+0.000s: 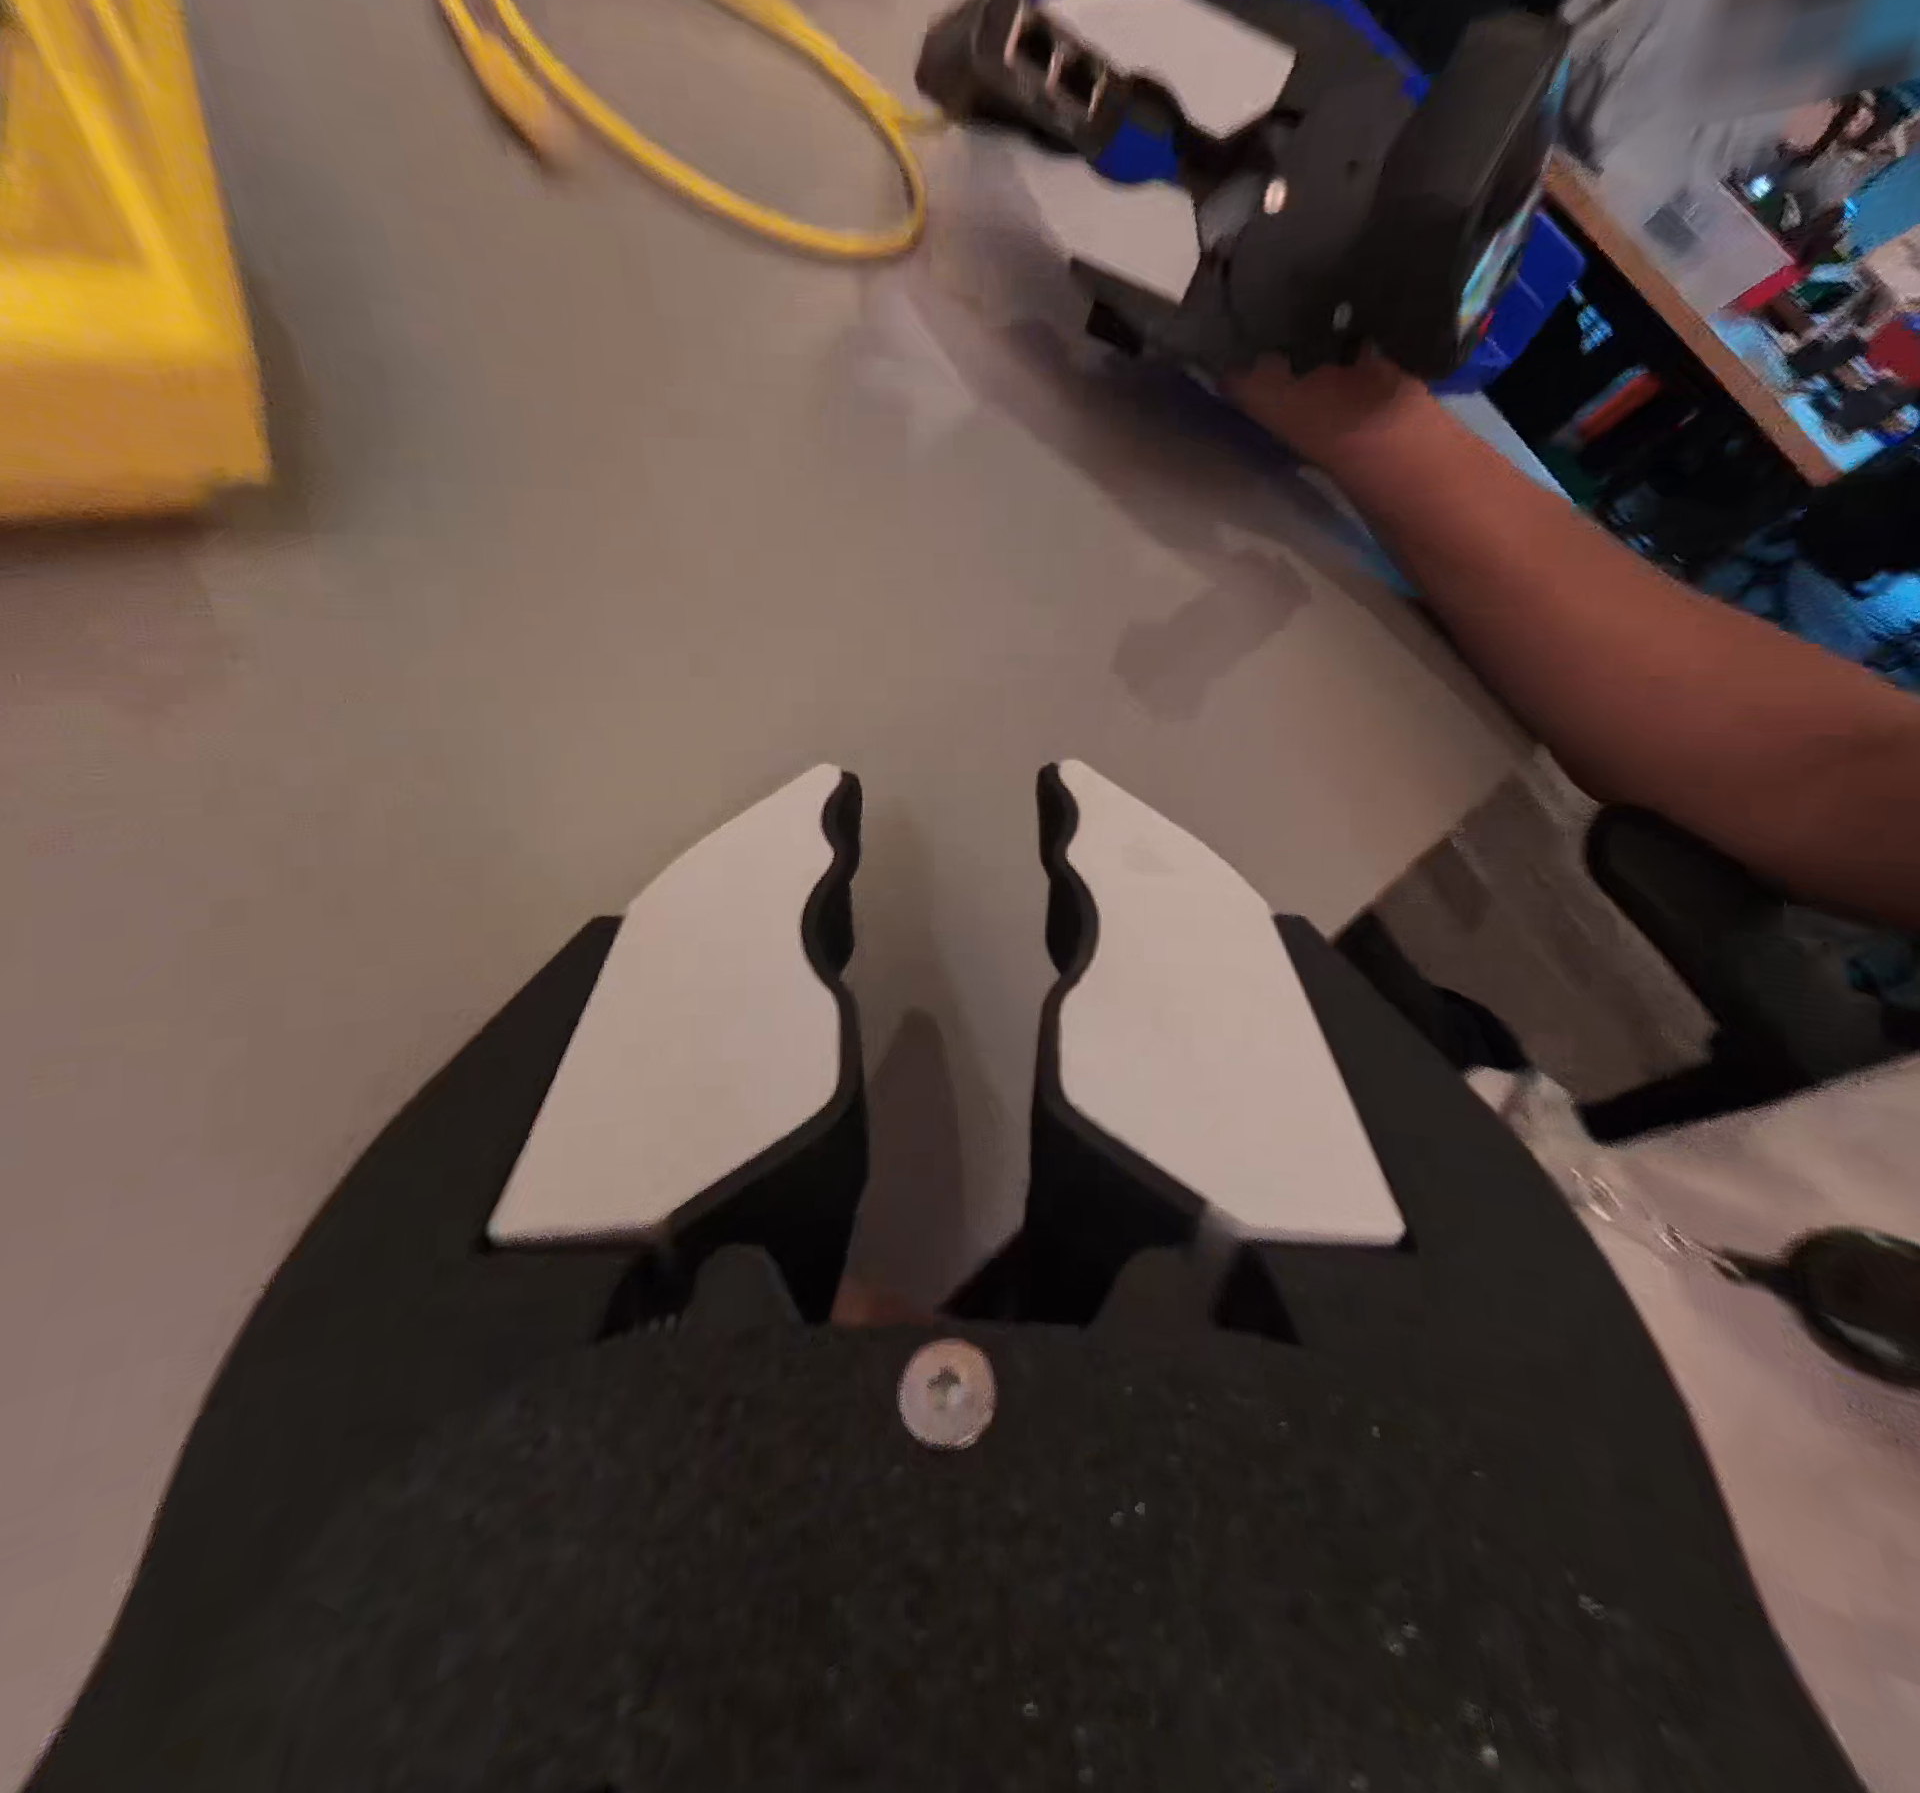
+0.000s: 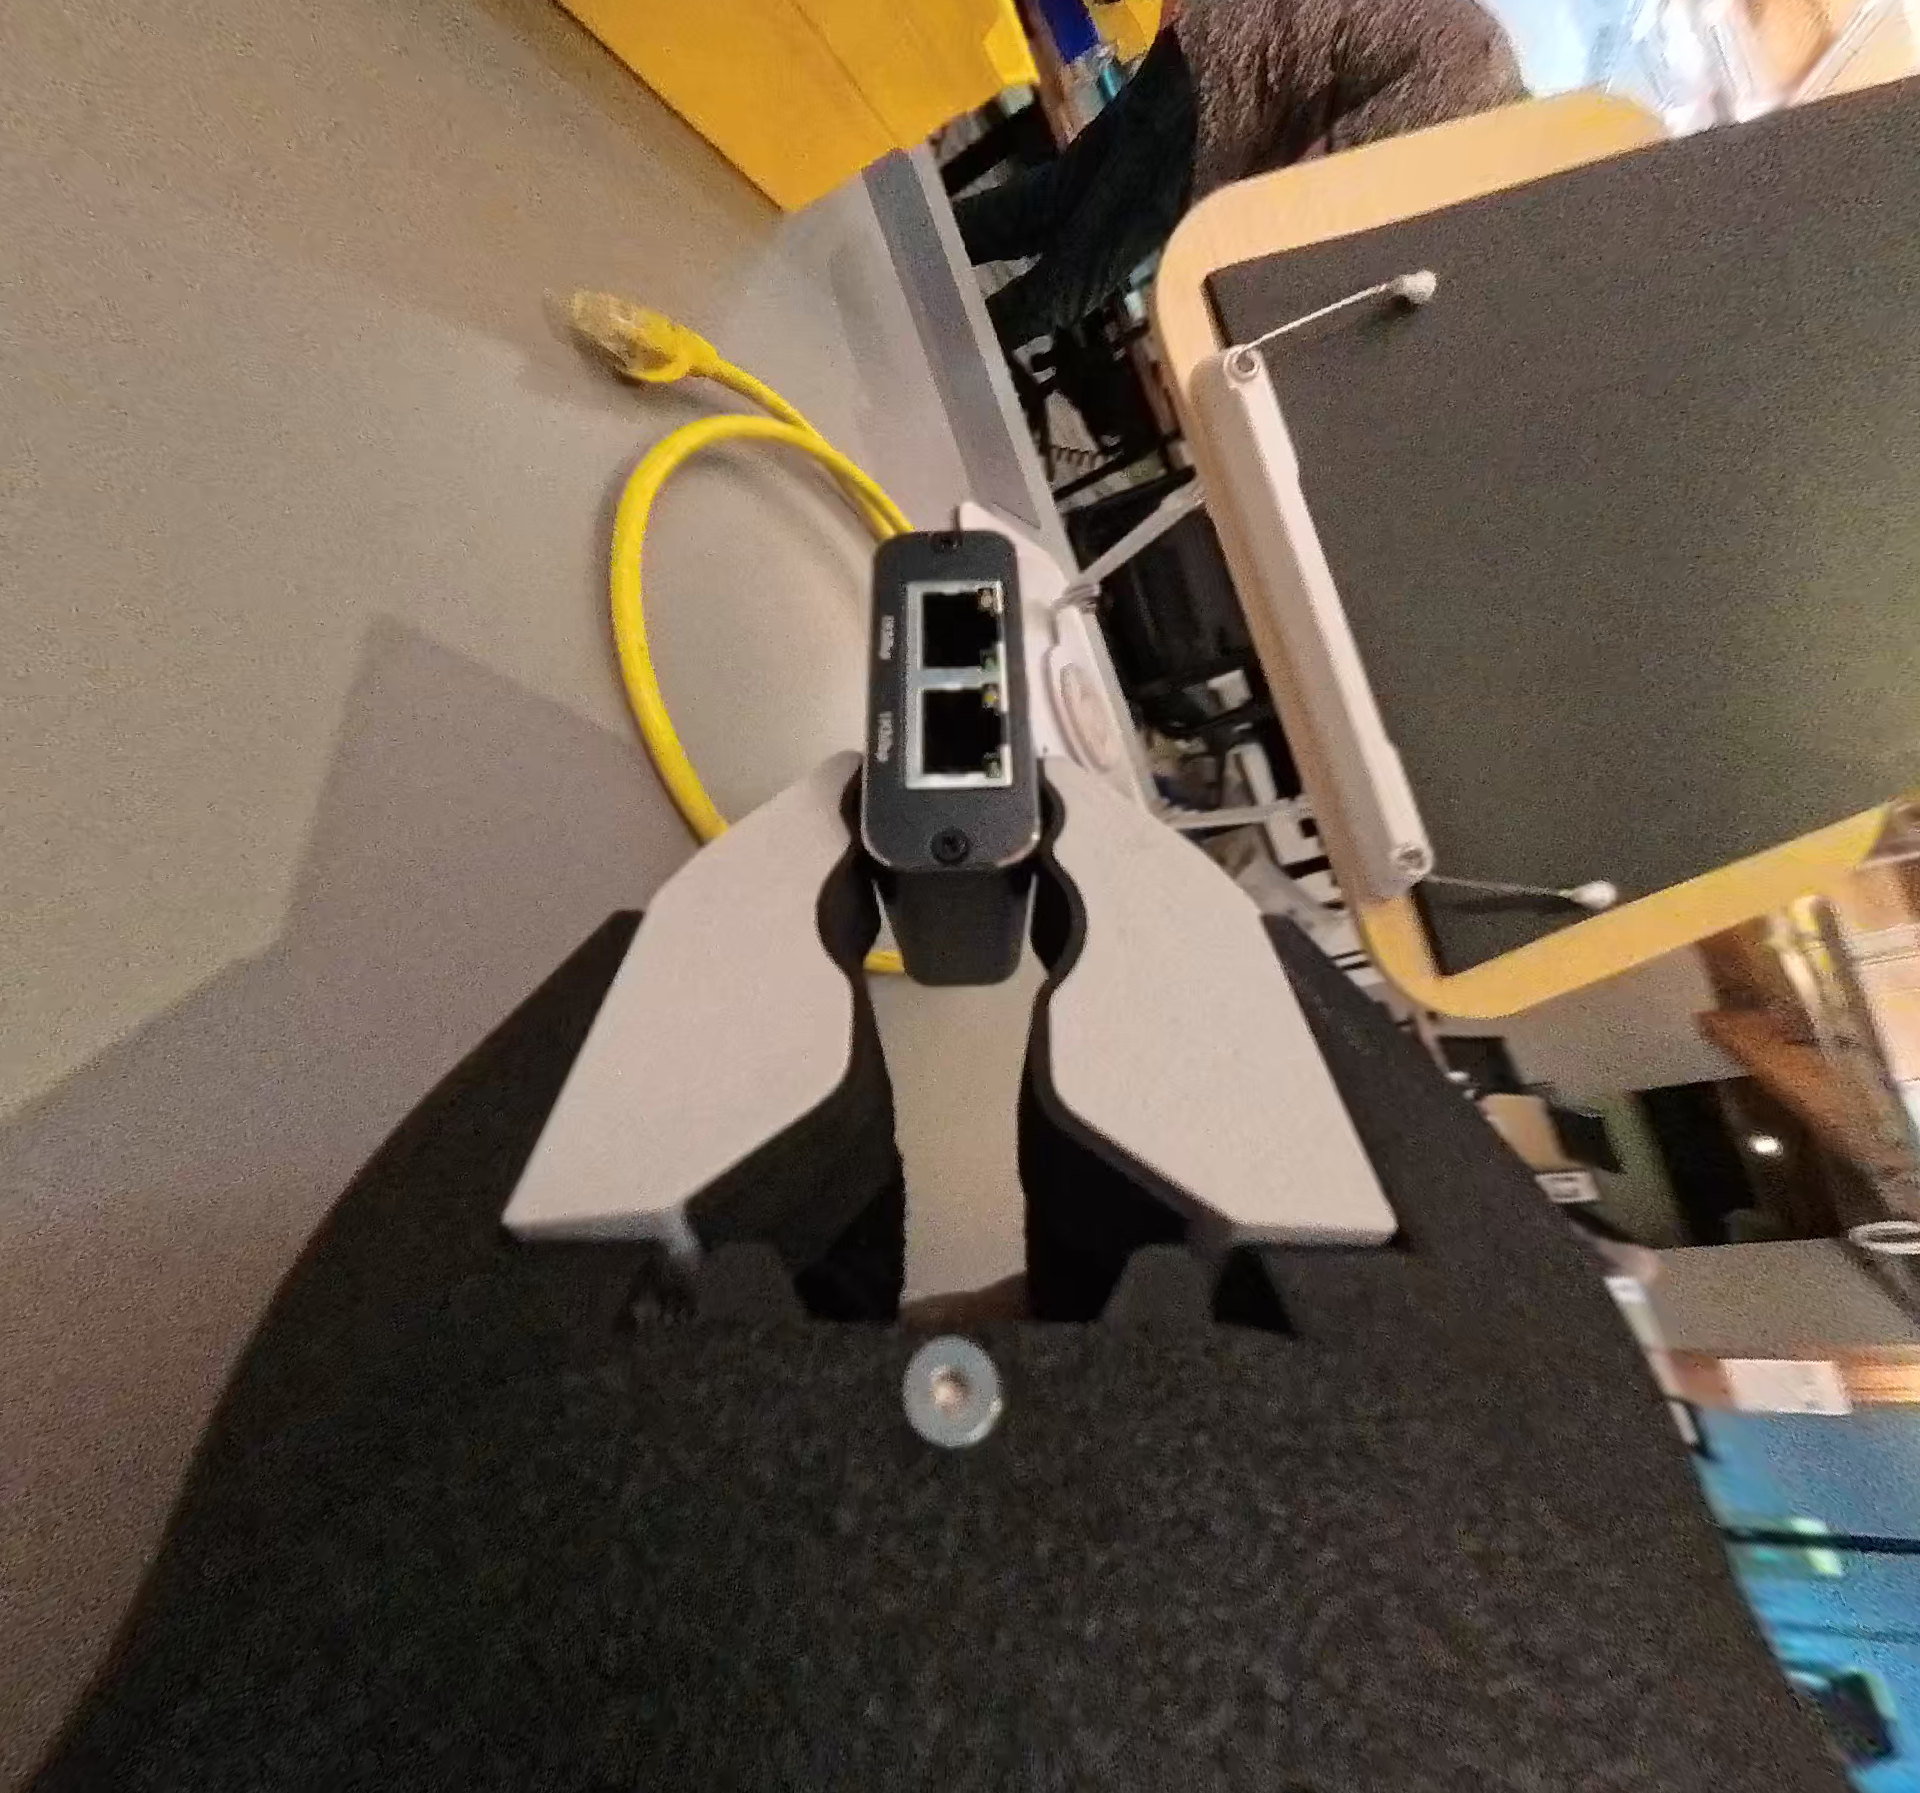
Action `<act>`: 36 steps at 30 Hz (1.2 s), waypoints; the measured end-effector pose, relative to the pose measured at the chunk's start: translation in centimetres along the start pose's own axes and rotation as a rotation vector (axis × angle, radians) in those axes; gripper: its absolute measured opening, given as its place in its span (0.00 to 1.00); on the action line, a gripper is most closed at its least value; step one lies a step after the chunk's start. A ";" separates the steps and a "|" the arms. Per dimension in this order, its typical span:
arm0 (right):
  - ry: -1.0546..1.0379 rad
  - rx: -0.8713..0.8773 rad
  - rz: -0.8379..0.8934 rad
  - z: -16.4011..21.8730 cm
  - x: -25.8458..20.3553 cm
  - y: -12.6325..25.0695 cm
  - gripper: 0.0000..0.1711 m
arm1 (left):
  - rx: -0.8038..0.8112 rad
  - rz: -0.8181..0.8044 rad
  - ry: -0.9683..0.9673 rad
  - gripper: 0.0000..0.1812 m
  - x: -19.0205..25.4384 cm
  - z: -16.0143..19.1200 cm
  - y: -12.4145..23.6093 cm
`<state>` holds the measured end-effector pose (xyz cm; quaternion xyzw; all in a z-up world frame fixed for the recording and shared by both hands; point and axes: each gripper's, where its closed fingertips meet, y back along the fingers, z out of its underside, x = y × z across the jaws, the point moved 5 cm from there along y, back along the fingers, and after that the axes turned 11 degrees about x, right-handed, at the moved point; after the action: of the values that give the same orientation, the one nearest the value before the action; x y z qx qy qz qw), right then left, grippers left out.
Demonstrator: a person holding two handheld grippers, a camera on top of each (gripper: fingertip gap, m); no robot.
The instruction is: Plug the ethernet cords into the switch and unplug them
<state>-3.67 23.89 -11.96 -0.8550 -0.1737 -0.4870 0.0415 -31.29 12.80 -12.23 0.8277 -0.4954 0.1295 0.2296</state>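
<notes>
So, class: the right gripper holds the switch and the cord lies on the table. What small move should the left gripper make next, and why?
Probably reach the left gripper forward to the cord's plug and close on it. That gripper is open and empty, both ports of the switch are empty, and the right gripper already grips the switch.

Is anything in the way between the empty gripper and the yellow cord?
Nothing visible. Only bare grey table lies between the open left gripper and the yellow cord. The right gripper holds the switch off to the side.
</notes>
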 end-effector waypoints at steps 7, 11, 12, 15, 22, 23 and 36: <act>0.046 0.031 -0.145 -1.3 -2.6 0.3 0.15 | -0.101 -0.023 -0.154 0.19 0.5 0.6 -2.0; 0.111 -0.015 -0.339 -1.2 -3.9 0.0 0.17 | -0.119 0.022 -0.100 0.19 1.7 1.3 -2.1; 0.112 -0.023 -0.365 -1.4 -4.1 0.0 0.17 | -0.122 0.027 -0.112 0.19 1.8 1.3 -1.9; 0.030 -0.068 -0.489 -2.2 -4.6 0.5 0.22 | -0.127 0.010 -0.196 0.19 1.9 1.2 -1.5; -0.327 -0.095 -0.532 -5.5 -4.0 5.2 0.35 | -0.108 0.074 -0.111 0.19 2.1 1.0 -1.1; -0.400 -0.055 -0.492 -6.3 -3.2 6.8 0.35 | -0.109 0.073 -0.110 0.19 2.0 1.0 -1.0; -1.057 -0.527 0.513 18.5 11.9 28.9 0.38 | -0.098 0.143 -0.291 0.41 14.0 -2.4 -20.8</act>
<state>26.72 4.26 -8.70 -0.9754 0.1650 -0.0012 -0.1460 -6.29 11.78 -9.21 0.7883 -0.5866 0.0000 0.1858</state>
